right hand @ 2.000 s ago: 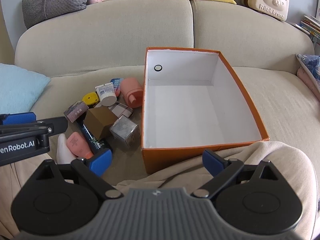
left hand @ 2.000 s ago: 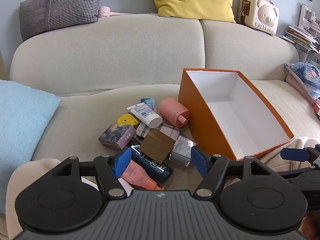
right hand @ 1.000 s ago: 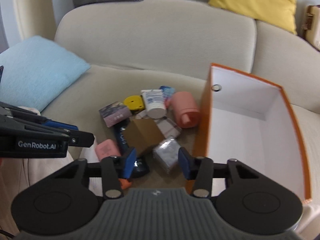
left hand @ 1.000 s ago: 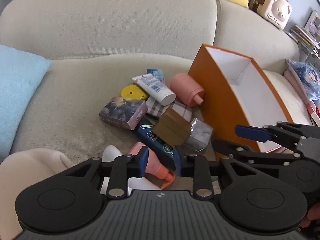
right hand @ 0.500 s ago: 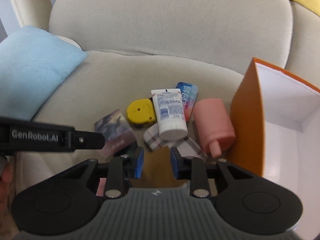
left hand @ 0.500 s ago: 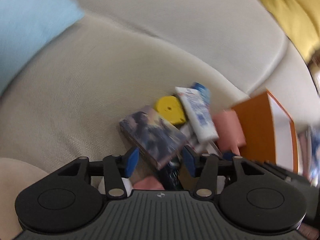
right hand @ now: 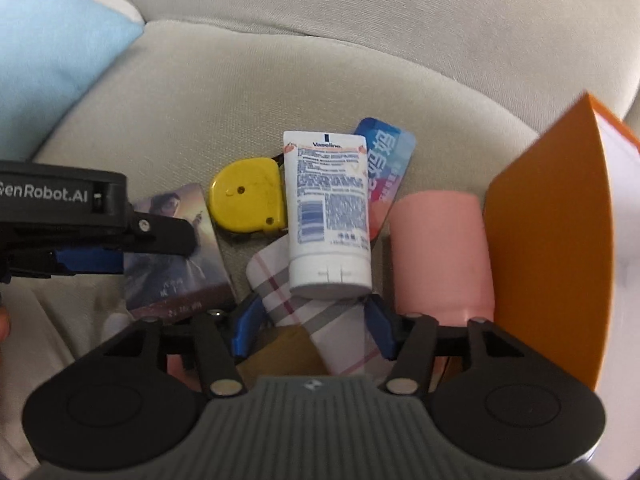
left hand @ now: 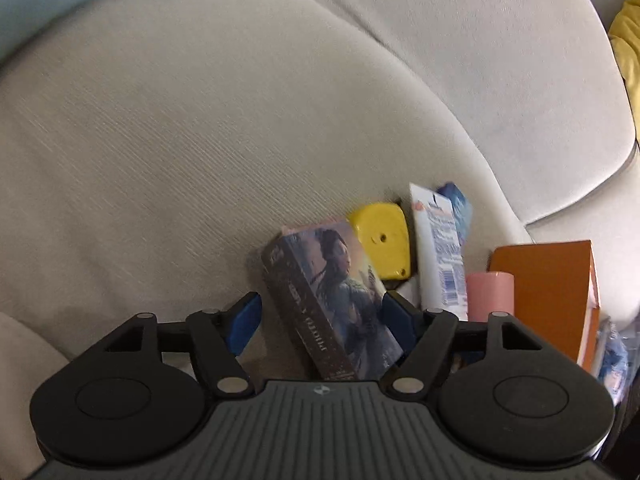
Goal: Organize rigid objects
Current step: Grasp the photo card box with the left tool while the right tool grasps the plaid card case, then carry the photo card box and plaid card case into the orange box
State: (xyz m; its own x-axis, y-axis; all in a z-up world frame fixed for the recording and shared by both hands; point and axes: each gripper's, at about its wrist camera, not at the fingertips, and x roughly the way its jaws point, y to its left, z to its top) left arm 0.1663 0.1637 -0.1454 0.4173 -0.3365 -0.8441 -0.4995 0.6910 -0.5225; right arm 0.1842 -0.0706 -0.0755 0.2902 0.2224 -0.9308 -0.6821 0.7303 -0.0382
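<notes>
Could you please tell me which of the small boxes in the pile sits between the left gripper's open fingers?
The picture-printed box, beside the yellow tape measure; the left gripper straddles it, pads not yet pressing.

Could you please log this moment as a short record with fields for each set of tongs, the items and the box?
left tongs: open, just widened, straddling the illustrated box, pads not pressing
right tongs: open, just widened, over the plaid box below the Vaseline tube
also in pile: yellow tape measure, pink bottle
orange box: right of the pile
surface: beige sofa
</notes>
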